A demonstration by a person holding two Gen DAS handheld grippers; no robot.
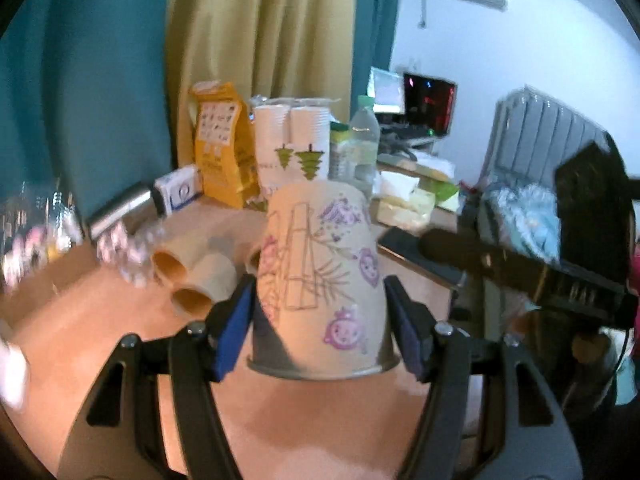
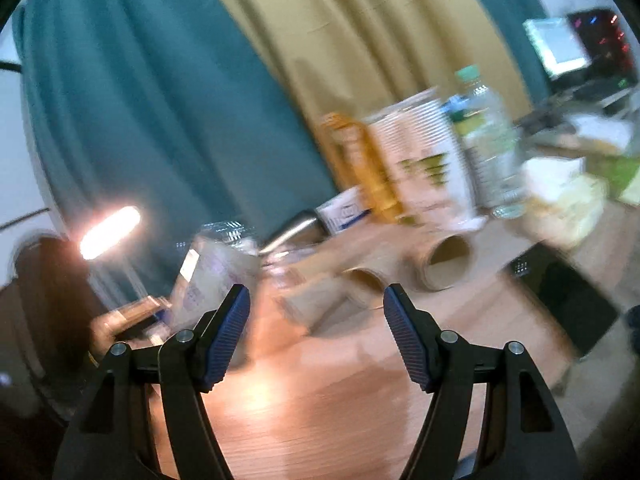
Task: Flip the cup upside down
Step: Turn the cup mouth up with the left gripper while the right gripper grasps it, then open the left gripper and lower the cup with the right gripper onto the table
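A beige paper cup [image 1: 320, 280] with purple cartoon faces and a bamboo drawing stands upside down, rim on the wooden table [image 1: 312, 420]. My left gripper [image 1: 318, 300] has its blue pads on either side of the cup; a narrow gap shows at the right pad, so the jaws look open around it. My right gripper [image 2: 316, 308] is open and empty above the table, tilted, in a blurred view. The decorated cup does not show in the right wrist view.
Several paper cups lie on their sides behind [image 1: 188, 276] [image 2: 444, 260]. At the back stand sleeves of stacked cups [image 1: 292, 140], an orange bag [image 1: 224, 144], a water bottle [image 1: 364, 136] and a metal cylinder [image 1: 120, 204]. A black device [image 1: 520, 272] reaches in from the right.
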